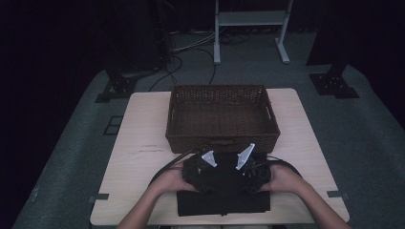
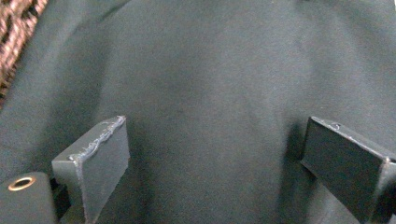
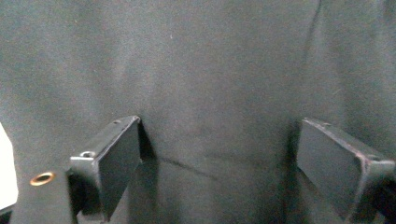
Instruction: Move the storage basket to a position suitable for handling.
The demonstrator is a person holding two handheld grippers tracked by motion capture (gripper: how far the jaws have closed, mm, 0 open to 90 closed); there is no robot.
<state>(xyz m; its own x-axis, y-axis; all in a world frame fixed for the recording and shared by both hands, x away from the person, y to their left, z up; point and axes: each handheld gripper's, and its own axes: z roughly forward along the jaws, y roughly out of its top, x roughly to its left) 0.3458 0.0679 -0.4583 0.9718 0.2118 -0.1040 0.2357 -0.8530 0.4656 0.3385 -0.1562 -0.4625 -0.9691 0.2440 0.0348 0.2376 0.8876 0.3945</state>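
A folded black cloth [image 1: 223,202] lies on the table near its front edge. Two hands hold both grippers side by side on its far part, just in front of the basket. My left gripper [image 1: 199,171] points down at the cloth [image 2: 210,79]; in the left gripper view the left gripper [image 2: 224,135] is open, its jaws wide apart with only flat fabric between them. My right gripper [image 1: 253,171] stands the same way over the cloth [image 3: 210,60]; in the right gripper view the right gripper [image 3: 224,135] is open, and a crease runs between its jaws.
A brown wicker basket [image 1: 222,142] sits in the middle of the light wooden table [image 1: 138,157], right behind the grippers; its weave shows at one corner [image 2: 16,28]. Beyond the table are a white stand [image 1: 250,19] and cables on the floor.
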